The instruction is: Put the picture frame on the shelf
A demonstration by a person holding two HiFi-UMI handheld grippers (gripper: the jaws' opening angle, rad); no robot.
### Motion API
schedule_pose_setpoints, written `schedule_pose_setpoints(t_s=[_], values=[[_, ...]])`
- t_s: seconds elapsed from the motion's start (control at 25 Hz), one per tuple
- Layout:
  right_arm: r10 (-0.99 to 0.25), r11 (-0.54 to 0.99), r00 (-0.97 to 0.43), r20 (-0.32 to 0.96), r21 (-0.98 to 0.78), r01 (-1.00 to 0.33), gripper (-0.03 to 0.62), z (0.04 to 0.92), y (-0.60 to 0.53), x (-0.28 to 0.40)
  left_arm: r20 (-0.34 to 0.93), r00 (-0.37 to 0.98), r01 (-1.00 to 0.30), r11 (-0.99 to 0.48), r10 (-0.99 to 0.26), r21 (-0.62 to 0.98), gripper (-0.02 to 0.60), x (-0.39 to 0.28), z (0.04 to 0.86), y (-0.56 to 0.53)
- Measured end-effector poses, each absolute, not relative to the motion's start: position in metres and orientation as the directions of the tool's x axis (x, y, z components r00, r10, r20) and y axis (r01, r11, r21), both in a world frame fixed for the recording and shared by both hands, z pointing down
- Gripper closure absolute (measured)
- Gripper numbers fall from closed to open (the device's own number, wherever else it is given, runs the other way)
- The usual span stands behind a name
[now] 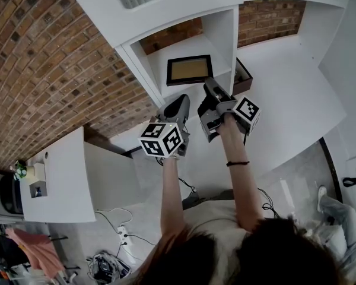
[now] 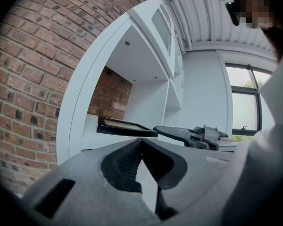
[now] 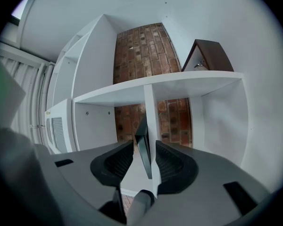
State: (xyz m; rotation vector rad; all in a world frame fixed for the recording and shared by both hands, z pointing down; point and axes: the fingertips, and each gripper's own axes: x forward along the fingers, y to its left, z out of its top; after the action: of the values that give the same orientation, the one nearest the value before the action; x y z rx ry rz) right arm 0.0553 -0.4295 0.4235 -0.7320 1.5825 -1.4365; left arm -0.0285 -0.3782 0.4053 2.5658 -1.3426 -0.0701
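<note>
Two grippers over a white shelf unit set against a rough red-brick wall.

Head view:
- The frame lies in a shelf bay. It is a flat rectangle with a black border and a dull tan panel.
- Right gripper, dark grey moulded plastic, has its tips at the frame's near edge. A checkered marker cube sits behind it.
- Left gripper is just left of the right one, short of the shelf front.
- A dark brown box sits in the next bay to the right.
- The person's bare forearms run up from below.

Left gripper view:
- Left gripper has its ribbed black pads meeting at the tips, with nothing between them.
- Beyond them the frame shows thin and edge-on, on the smooth white shelf.
- Right gripper comes in from the right, with its tips at the frame's end.
- The bay's back wall is brick.

Right gripper view:
- Right gripper has its jaws wide apart. The frame's thin dark edge stands between the ribbed pads, with a gap showing on either side, so neither pad presses on it.
- White boards and a divider sit ahead.
- The backing is brick.
- The brown box has a peaked shape and sits on the upper board.
</note>
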Motion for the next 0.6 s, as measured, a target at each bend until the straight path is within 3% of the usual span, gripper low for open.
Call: schedule_pose_setpoints(t_s=[0.4, 0.6], values=[[-0.856, 0.138, -0.480, -0.190, -0.980, 0.143, 0.485, 0.426, -0.410, 0.053, 0.084, 0.584, -0.800, -0.554, -0.808, 0.230, 0.571, -0.023, 0.408, -0.364], [-0.863, 0.117, -0.474, -0.173, -0.982, 0.146, 0.523, 0.432, -0.397, 0.056, 0.088, 0.583, -0.800, -0.552, -0.808, 0.234, 0.571, -0.020, 0.410, -0.352]])
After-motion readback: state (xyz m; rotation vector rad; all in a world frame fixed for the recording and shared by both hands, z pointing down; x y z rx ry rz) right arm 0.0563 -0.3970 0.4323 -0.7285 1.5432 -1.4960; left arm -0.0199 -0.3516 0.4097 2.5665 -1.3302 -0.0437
